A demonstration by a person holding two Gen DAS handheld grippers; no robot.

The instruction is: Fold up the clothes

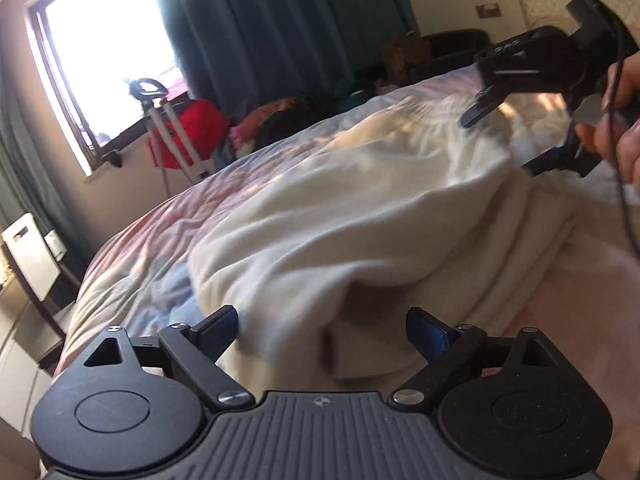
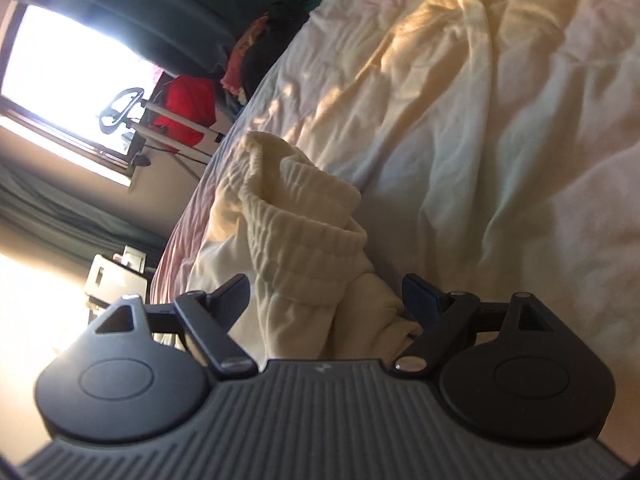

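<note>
Lying rumpled across a bed [image 1: 132, 264] covered by a pale quilt with soft pink and blue patches, a cream-coloured fleecy garment [image 1: 320, 216] fills the middle of the left wrist view. It is bunched into thick folds, with several layers stacked along its right edge.

The left claw [image 1: 322, 330] sits low at the near edge of the garment. Its two black fingers with blue pads stand wide apart, and the cloth lies just ahead of them, not gripped.

The right claw [image 1: 502, 142] appears at the upper right of the same view, held by a person's hand [image 1: 618, 128] with a thin black cable trailing beside it. Its fingers are also spread apart, poised over the far part of the cream garment; whether they touch the cloth is unclear.

In the right wrist view, the right claw [image 2: 326, 296] again shows its fingers parted. Between and just beyond them rises a ribbed cream cuff [image 2: 304, 220] of the garment, puckered and standing up in a loose roll, with smoother cream fabric [image 2: 460, 100] spreading away to the right in sunlit wrinkles.

Beyond the bed, a bright window [image 1: 108, 60] glares beside dark green curtains [image 1: 260, 28]. A red bag [image 1: 192, 128] and a heap of colourful clothes [image 1: 272, 120] sit near the wall below.
</note>
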